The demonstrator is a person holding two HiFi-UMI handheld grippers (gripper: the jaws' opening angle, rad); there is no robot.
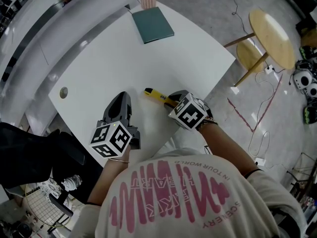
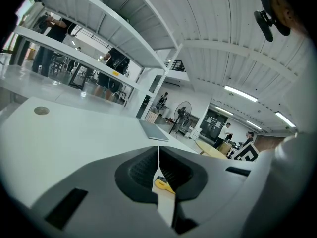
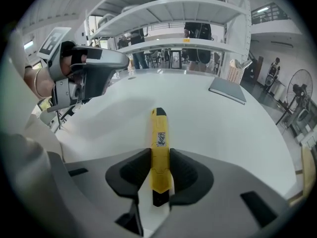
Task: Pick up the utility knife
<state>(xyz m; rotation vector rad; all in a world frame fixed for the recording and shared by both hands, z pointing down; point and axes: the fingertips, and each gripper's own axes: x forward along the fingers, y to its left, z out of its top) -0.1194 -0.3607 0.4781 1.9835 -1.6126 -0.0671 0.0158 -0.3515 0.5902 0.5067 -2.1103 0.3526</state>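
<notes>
The utility knife lies flat on the white table, near the edge closest to the person, with its yellow body running straight away from the right gripper. That gripper tilts steeply down over the knife's rear half. Its two dark pads sit flush against the knife's long sides with no gap showing, so it has closed on the handle. The black butt end pokes out behind the pads. Taking the knife across its narrow width, lined up with its length, looks deliberate: the flat sides give the pads a square seat, and the body should not twist when raised. The knife appears not yet lifted off the tabletop.

The left gripper hovers just beside it, to the left, nearly level. Its jaws are pressed together on nothing and it points across the table towards the knife, seemingly parked out of the way. A green folder lies well apart at the far side of the table.
</notes>
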